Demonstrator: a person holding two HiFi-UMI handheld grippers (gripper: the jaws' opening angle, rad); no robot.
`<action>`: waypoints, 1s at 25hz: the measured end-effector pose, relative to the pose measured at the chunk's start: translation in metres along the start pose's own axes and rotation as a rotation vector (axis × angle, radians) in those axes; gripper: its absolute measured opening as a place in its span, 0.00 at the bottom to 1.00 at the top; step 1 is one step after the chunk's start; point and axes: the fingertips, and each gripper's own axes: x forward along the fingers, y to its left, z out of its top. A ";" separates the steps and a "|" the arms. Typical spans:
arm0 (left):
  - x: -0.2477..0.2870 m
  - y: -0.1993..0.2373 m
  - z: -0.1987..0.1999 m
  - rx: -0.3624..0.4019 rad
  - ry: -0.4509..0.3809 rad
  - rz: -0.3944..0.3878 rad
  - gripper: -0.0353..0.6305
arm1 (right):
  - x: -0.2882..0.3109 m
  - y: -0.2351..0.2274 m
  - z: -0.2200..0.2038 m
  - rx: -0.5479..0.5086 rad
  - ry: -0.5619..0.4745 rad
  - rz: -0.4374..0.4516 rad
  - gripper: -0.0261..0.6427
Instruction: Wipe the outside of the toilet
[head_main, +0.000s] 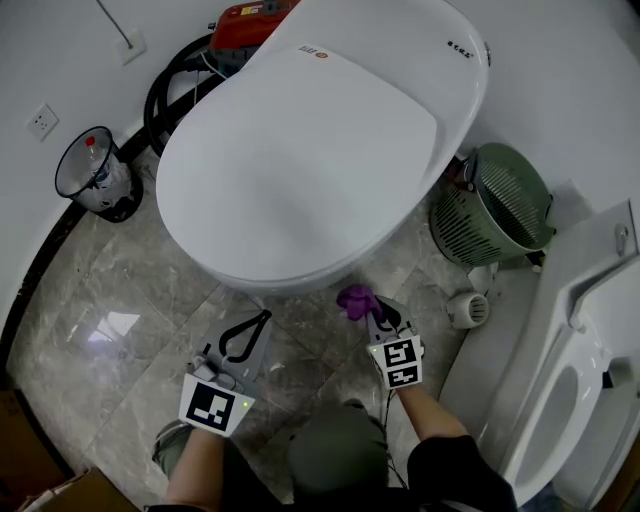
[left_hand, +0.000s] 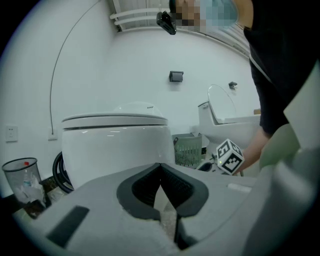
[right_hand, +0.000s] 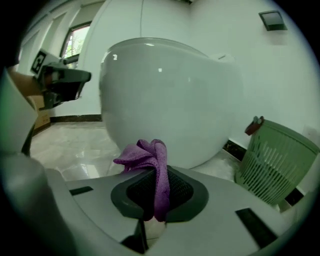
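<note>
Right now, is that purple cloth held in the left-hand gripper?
No, the purple cloth is pinched in the right gripper; the left gripper has its jaws together on nothing.

Left gripper (head_main: 266, 317) and right gripper (head_main: 373, 316): pale grey moulded bodies, black ribbed jaw pads. Each carries a white marker cube (head_main: 215, 405) printed with black square codes; a green LED is lit on the left one. Person wears black short sleeves (head_main: 455, 468) and grey-green trousers (head_main: 335, 450).

Left tongs (head_main: 267, 314) closed, right tongs (head_main: 372, 313) clamped
</note>
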 end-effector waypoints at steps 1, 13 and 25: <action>0.000 -0.001 0.001 0.005 -0.003 -0.003 0.06 | 0.001 0.019 -0.001 -0.034 0.002 0.041 0.10; -0.002 -0.003 0.000 0.008 0.002 -0.003 0.06 | 0.050 0.124 0.023 -0.183 -0.057 0.235 0.10; 0.005 -0.008 -0.004 0.009 0.011 -0.011 0.06 | 0.054 0.030 0.019 -0.067 -0.035 0.049 0.10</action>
